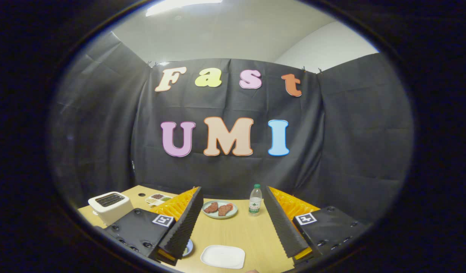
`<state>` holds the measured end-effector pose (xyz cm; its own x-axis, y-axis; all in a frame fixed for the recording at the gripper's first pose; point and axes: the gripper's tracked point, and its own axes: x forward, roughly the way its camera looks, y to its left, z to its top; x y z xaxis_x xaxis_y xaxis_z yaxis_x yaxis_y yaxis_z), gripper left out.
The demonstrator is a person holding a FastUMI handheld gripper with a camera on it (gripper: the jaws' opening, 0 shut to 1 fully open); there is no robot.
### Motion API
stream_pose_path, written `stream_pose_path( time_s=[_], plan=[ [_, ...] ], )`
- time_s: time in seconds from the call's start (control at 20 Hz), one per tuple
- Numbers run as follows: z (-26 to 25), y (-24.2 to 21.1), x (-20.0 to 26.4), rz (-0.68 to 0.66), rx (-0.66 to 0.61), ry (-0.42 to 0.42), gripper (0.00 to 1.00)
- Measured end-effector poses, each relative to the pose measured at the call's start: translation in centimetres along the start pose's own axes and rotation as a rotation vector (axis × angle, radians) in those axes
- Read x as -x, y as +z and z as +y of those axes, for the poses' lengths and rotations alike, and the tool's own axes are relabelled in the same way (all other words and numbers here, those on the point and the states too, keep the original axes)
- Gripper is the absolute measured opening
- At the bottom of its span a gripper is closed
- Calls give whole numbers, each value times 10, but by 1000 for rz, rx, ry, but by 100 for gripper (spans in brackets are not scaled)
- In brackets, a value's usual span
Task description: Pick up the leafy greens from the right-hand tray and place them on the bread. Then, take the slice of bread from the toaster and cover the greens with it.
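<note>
The gripper (233,223) stood wide open above the wooden table (251,235), its two fingers (187,223) spread well apart and holding nothing — neither one touched anything on the table.

Between the fingers, nearest the camera, lay one white rectangular plate (222,256), and it looked bare. Farther on, still between the fingers, sat one round pale-green plate (219,209) carrying two reddish-brown slices (218,208) side by side; whether they were bread or meat could not be told. Just beside that plate, toward the right finger, stood one clear plastic bottle (255,200) with a green cap, upright.

Beyond the left finger stood one white toaster (110,206) with two dark slots on top — what sat in the slots could not be made out. Behind it, near the far edge of the table, was one small divided tray (158,198) with bits of food in its compartments, too small to identify. The edge of one small blue dish (188,248) peeked out from under the left finger. The leafy greens could not be picked out with certainty.
</note>
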<state>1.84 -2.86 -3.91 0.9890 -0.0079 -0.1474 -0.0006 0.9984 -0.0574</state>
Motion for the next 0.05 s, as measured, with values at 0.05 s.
stream_pose_path(
  time_s=[0.05],
  plan=[
    [-1,2,0,-7,-9,-6,99]
  ],
)
